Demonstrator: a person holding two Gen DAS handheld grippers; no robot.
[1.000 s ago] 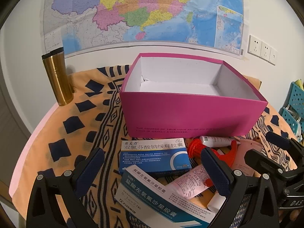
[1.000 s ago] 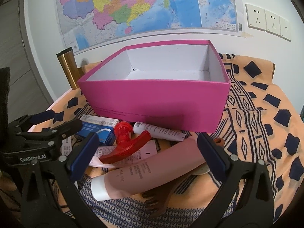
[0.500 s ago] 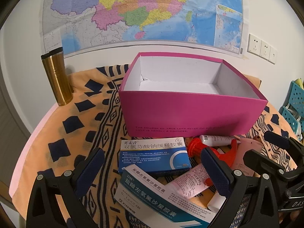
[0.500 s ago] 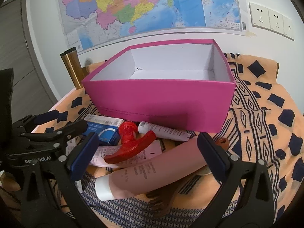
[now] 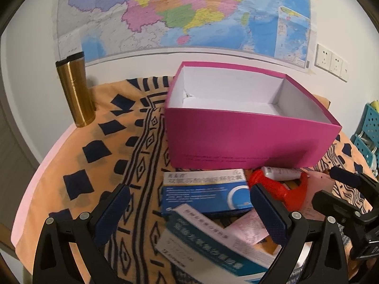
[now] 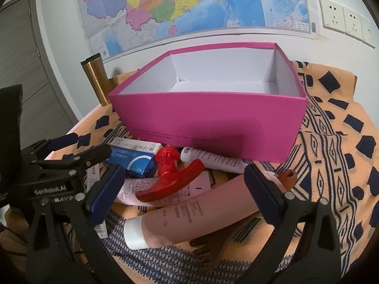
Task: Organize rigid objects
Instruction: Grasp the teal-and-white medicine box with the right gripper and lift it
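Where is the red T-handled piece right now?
In the right wrist view the red T-handled piece lies left of centre, before the pink box, between the blue medicine box and white tube, on a receipt.

White wall carries a colored map (image 5: 184,11) and wall sockets (image 6: 345,21); grey door (image 6: 21,54) at left.

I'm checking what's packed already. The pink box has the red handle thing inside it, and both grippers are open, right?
Not quite. The pink box is empty; the right wrist view shows its bare white inside. The red handle thing lies on the cloth in front of it. The left gripper and right gripper are both open.
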